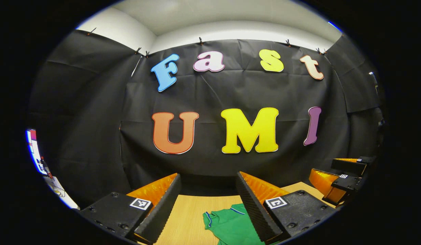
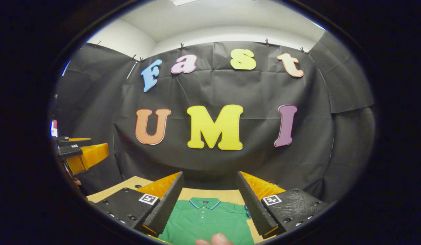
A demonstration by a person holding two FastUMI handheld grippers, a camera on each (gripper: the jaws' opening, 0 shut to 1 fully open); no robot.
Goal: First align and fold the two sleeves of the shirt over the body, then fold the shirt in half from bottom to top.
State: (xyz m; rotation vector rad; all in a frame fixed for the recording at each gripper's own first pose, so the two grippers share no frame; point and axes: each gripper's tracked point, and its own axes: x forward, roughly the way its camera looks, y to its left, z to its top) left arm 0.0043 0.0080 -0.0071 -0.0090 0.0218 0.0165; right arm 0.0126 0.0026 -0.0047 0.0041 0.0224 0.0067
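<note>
A green polo shirt (image 2: 210, 221) with a blue-trimmed collar lies flat on the wooden table (image 2: 128, 185), collar toward the far wall. My right gripper (image 2: 209, 174) hovers over it, open, its fingers either side of the collar and nothing between them. In the left gripper view one sleeve of the shirt (image 1: 231, 224) lies low between the fingers of my left gripper (image 1: 207, 177), which is open and empty above the table (image 1: 186, 217). Each gripper also appears at the edge of the other's view: the right gripper (image 1: 343, 180) and the left gripper (image 2: 79, 151).
The black cloth wall stands close behind the table's far edge. A person's fingertip (image 2: 214, 240) shows at the bottom of the right gripper view, over the shirt. A bright panel (image 1: 36, 153) lies beyond the booth's left side.
</note>
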